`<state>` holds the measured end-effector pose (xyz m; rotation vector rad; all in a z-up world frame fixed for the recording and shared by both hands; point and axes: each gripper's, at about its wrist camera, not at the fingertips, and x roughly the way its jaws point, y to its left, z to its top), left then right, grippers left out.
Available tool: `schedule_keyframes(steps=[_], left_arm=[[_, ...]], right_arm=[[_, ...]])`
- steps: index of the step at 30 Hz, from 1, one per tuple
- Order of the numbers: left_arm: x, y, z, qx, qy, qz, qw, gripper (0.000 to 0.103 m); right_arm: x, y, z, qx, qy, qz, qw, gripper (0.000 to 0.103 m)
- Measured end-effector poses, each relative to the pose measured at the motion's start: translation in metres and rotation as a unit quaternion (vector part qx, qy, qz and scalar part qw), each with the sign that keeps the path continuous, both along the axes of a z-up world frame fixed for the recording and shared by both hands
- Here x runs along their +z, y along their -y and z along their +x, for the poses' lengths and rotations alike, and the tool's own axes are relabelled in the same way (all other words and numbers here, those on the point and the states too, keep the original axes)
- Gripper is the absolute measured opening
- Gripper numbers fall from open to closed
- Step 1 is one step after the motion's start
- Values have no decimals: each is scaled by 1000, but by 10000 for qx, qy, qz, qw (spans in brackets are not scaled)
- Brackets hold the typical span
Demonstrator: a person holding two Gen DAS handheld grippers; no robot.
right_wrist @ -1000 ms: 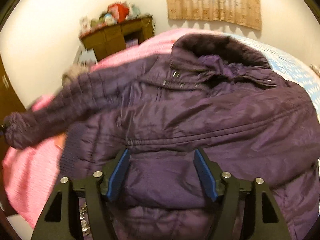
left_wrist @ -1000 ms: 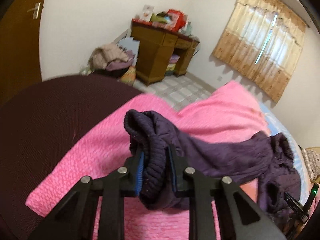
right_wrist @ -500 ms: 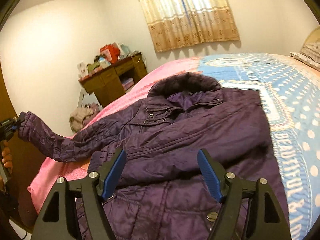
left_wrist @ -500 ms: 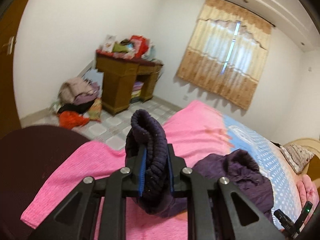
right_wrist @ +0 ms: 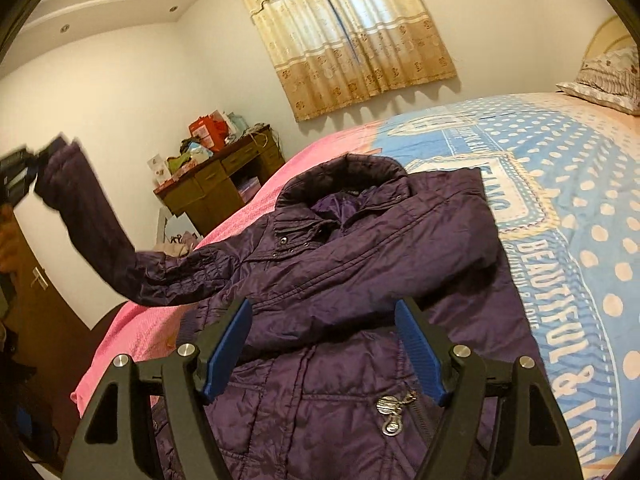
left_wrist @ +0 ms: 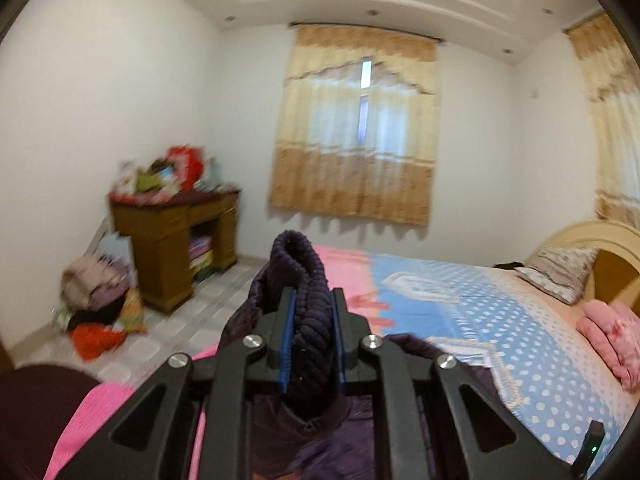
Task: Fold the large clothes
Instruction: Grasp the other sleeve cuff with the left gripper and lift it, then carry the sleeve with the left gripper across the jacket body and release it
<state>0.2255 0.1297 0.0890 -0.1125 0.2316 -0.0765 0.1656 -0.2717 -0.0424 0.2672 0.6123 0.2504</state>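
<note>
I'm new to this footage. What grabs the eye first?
A purple jacket lies spread on the bed, collar toward the curtain. One sleeve is lifted off the bed at the left, its knit cuff pinched in the left gripper. The right gripper hangs open over the jacket's front.

One purple jacket point(right_wrist: 360, 264) is being counted on one bed point(right_wrist: 568, 184), with one sleeve point(right_wrist: 92, 216) being seen lifted off it. Two grippers are being counted: the left gripper point(left_wrist: 311, 336) and the right gripper point(right_wrist: 322, 344). One wooden desk point(left_wrist: 176, 240) is being seen by the wall, and one heap of clothes point(left_wrist: 100, 304) on the floor. Two curtains point(left_wrist: 356, 128) are being counted in the left wrist view. One patterned pillow point(left_wrist: 560, 272) and one pink bundle point(left_wrist: 612, 332) are being counted at the head of the bed.
</note>
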Motion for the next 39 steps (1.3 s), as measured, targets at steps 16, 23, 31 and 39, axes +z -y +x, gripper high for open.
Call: schedule_keyframes(steps=[16, 23, 31, 39], left_arm=[[-82, 219, 34, -1653, -443, 889, 9812, 19], [-117, 268, 19, -1995, -833, 1320, 9674, 57], [-136, 230, 19, -1570, -863, 1908, 9651, 84], [-167, 94, 88, 289, -1911, 1572, 9685, 86]], right_arm=[[-41, 60, -20, -678, -216, 196, 9973, 74], [-75, 83, -22, -846, -461, 596, 9936, 75], [-77, 83, -28, -678, -307, 722, 9946, 75], [-33, 72, -17, -717, -211, 215, 9970, 75]])
